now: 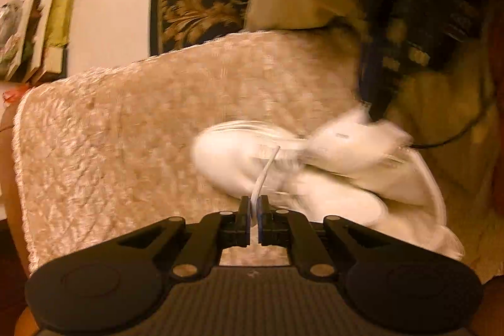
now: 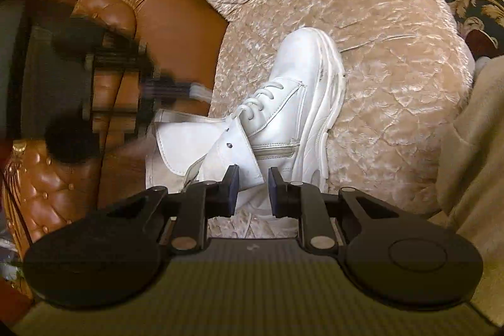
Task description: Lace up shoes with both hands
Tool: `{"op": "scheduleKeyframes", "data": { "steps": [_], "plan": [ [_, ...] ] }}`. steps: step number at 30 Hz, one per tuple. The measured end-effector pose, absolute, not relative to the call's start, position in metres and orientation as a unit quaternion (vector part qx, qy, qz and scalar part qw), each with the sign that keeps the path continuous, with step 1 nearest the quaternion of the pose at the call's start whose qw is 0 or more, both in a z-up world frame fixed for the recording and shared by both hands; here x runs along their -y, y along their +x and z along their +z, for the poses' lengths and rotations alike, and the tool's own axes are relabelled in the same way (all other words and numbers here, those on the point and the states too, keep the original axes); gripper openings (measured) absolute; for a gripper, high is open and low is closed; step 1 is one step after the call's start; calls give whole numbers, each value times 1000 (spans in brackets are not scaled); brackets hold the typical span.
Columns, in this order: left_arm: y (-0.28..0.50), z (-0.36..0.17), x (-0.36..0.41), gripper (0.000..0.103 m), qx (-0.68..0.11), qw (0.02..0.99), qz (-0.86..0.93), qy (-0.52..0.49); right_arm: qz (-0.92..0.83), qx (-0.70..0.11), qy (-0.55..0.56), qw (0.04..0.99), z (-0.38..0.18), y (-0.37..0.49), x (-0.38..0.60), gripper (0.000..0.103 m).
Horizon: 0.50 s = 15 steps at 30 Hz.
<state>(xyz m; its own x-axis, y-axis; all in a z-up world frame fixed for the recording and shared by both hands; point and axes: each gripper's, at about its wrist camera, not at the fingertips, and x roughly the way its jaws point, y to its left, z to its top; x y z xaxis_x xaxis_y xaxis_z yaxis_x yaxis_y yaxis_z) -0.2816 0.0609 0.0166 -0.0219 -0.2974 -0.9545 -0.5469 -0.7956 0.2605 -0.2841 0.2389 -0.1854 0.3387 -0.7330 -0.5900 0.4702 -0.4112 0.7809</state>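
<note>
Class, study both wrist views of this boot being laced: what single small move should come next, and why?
Probably the left gripper, shut on the white lace, should pull the lace gently taut and steer its end to the next free eyelet. The right gripper is open beside the boot's collar flap, holding nothing; the white boot is laced only at its lower eyelets, with upper holes bare.

**Warm indoor light, heavy motion blur on the left view**

The left wrist view has a strong yellow-orange cast and is smeared: the white boot and the right gripper are streaked, with only the near fingers crisp. The right wrist view is brighter and more neutral, the boot sharp, while the left gripper is blurred. Fisheye bending curves the edges, and the corners are dark.
</note>
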Motion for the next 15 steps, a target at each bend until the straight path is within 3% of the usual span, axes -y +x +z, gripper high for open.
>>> {"op": "scheduleKeyframes", "data": {
  "steps": [15],
  "plan": [
    [-275, -10, -61, 3, -264, 180, 600, -733, -547, 128, 631, 535, -194, -292, -240, 24]
  ]
}}
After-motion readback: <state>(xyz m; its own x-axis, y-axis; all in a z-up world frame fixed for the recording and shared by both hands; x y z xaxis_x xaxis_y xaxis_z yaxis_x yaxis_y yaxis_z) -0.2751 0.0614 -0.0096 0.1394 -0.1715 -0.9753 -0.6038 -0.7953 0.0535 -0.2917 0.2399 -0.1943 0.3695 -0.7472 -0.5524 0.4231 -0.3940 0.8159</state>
